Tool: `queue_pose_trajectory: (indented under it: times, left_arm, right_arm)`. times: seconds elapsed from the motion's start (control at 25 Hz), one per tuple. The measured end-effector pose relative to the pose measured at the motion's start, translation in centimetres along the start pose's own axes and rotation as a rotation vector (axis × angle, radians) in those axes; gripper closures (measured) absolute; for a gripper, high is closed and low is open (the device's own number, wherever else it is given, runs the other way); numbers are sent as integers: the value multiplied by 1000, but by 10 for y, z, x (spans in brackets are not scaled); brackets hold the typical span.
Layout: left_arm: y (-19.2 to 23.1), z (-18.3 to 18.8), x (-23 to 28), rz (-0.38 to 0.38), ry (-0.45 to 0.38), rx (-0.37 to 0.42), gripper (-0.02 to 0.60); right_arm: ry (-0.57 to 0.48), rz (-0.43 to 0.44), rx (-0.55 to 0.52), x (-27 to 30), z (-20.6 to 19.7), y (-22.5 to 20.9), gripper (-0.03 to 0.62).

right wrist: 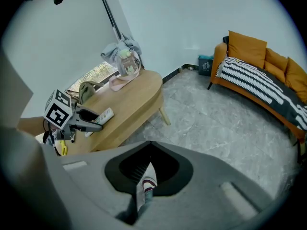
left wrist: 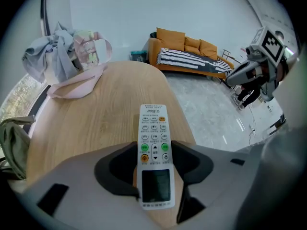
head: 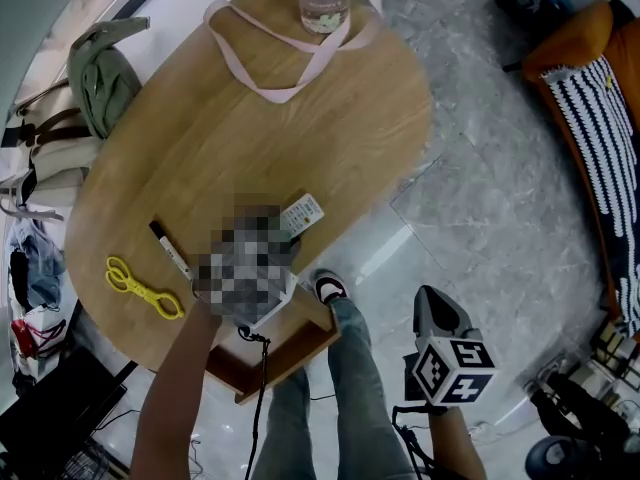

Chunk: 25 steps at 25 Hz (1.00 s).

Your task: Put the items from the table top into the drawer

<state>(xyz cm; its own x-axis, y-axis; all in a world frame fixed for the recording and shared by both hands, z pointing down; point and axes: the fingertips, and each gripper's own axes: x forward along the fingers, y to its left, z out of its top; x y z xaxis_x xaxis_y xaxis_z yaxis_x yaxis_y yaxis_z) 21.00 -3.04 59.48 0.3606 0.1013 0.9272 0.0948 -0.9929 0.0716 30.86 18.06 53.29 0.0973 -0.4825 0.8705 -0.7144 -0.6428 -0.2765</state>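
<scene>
Table left: yellow scissors (head: 145, 288) and marker (head: 170, 250) lie untouched, not yet stowed. Left gripper (left wrist: 154, 155) straddles the remote (left wrist: 153, 123) at the table's near edge, jaws closing, pads against its long sides. We judge it is taken across the narrow width for a steady lift. Drawer (head: 290, 353) stands open just below. Right gripper (head: 435, 308) is clenched empty, parked over the floor, out of the way.

The white remote (left wrist: 155, 138) lies face up, screen end toward me, near the bench (head: 300, 138) edge; the closing jaws of my left hand-held gripper (left wrist: 154, 153) touch its long sides. A black-and-white marker (head: 170, 249) and yellow scissors (head: 144, 287) lie flat farther left. The brown drawer (head: 297, 346) stands open below the edge.
</scene>
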Motion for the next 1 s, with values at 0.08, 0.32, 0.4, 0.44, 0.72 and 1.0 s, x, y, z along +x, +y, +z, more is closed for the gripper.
queue_pose_trajectory:
  times: [0.08,0.32,0.4,0.44,0.72,1.0]
  left_arm:
    - [0,0,0,-1,-2,3,361]
    - [0,0,0,-8,-4,13,364]
    - [-1,1,0,-9,-4,19,364]
    - [0,1,0,-8,-3,22,365]
    - [-1,0,-1,18,-28,33,367]
    - [-5,0,-12,44,-77,38,367]
  right_arm:
    - [0,0,0,1,0,1,589]
    - [3,2,-7,5,1,4,589]
    - [4,3,-12,6,2,6,589]
    - [3,4,-14,6,3,7,589]
    - [-2,11,-35,9,10,14,589]
    - [-3,14,-59,10,14,21,589]
